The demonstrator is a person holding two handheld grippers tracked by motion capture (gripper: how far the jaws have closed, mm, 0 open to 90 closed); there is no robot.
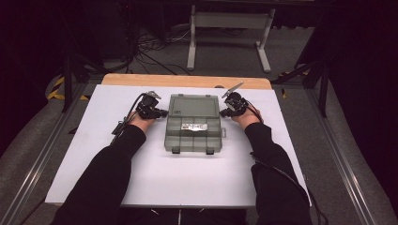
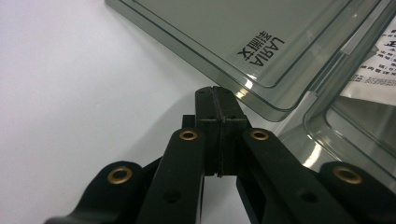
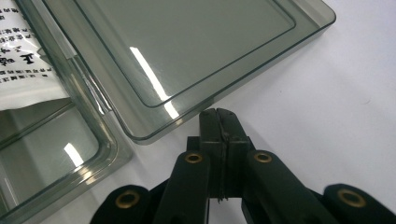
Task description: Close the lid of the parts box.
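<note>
The open box (image 1: 193, 123) lies between the left gripper (image 1: 164, 113) and right gripper (image 1: 224, 113), both clenched empty at its lid edges

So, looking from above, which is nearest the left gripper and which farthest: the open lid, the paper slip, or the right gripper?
From the left gripper:
1. Lid, just beside its tips.
2. Paper slip, in the case's middle row.
3. Right gripper, across the case.

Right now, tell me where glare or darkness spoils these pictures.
High view: surroundings very dark, only the white table is bright. Left gripper view: a glint on the lid edge. Right gripper view: bright streaks across the lid and the tray.
</note>
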